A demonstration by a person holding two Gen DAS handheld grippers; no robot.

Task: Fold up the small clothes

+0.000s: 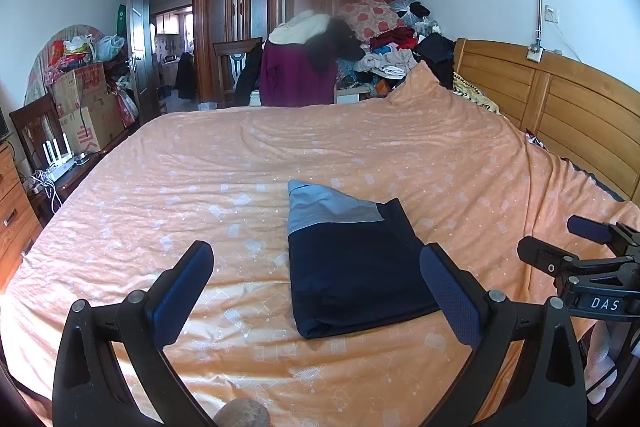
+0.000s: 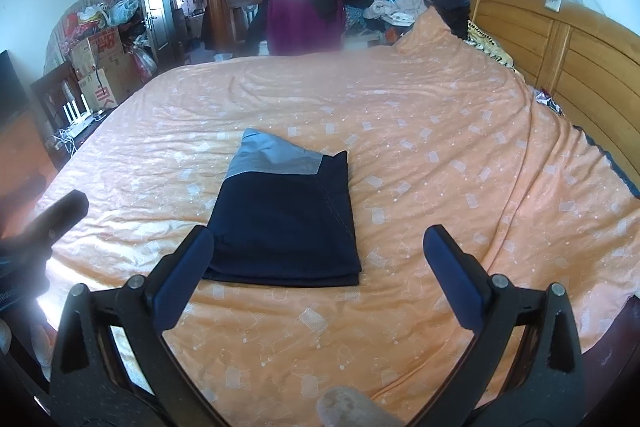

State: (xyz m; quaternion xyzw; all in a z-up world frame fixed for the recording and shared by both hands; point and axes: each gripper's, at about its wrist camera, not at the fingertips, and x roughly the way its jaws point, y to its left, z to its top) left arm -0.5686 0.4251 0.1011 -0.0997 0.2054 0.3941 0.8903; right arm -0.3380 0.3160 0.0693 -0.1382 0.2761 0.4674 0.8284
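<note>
A small dark navy garment [image 2: 280, 223] with a grey-blue band lies folded into a neat rectangle near the middle of an orange bedspread [image 2: 420, 155]. The left gripper [image 1: 316, 287] and the right gripper [image 2: 318, 267] hover just above the bed at its near edge, fingers spread wide and holding nothing. The fold looks finished; the next move likely calls for another fold or setting it aside.

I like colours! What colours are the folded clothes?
Dark navy with a light blue-grey band, clearest in the right wrist view.
</note>
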